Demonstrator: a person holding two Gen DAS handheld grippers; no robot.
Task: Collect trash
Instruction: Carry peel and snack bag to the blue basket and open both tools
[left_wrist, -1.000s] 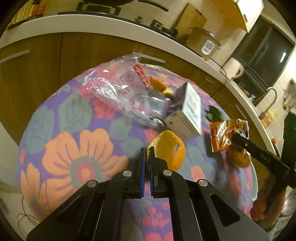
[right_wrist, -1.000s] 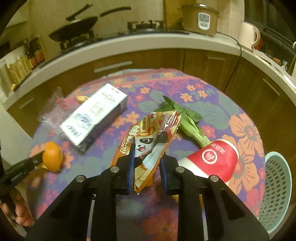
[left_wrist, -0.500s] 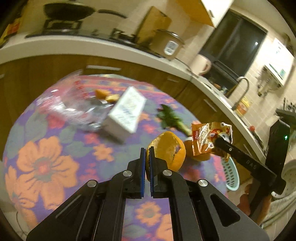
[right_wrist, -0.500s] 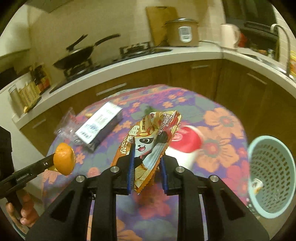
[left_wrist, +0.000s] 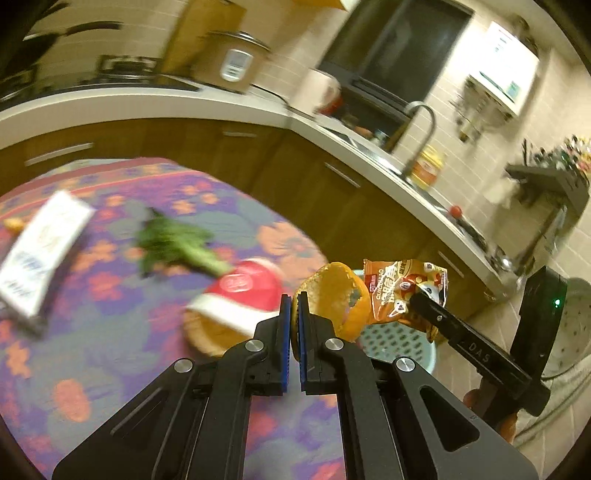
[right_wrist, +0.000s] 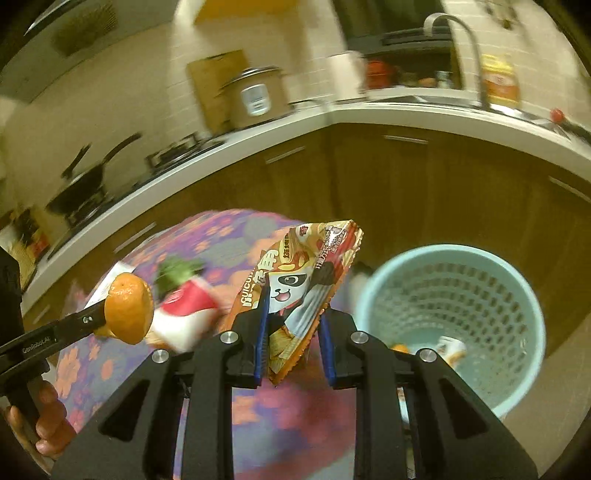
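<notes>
Orange "GUICUN" panda snack bag (right_wrist: 295, 291)

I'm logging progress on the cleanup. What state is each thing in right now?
Left gripper: shut on orange peel, held in the air.
Right gripper: shut on snack bag, held in the air.
Basket: upright on the floor, some trash inside.
Red cup: lying on its side on the table.
Greens: lying on the table.
Box: lying on the table.

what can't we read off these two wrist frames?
- Basket contents: right wrist view, mostly behind the right claw; in the left wrist view, only a sliver shows.
- White box print: left wrist view, motion blur.
- Red cup logo: blurred in both views.
- Snack bag lower end: hidden between the claw's fingers.
</notes>
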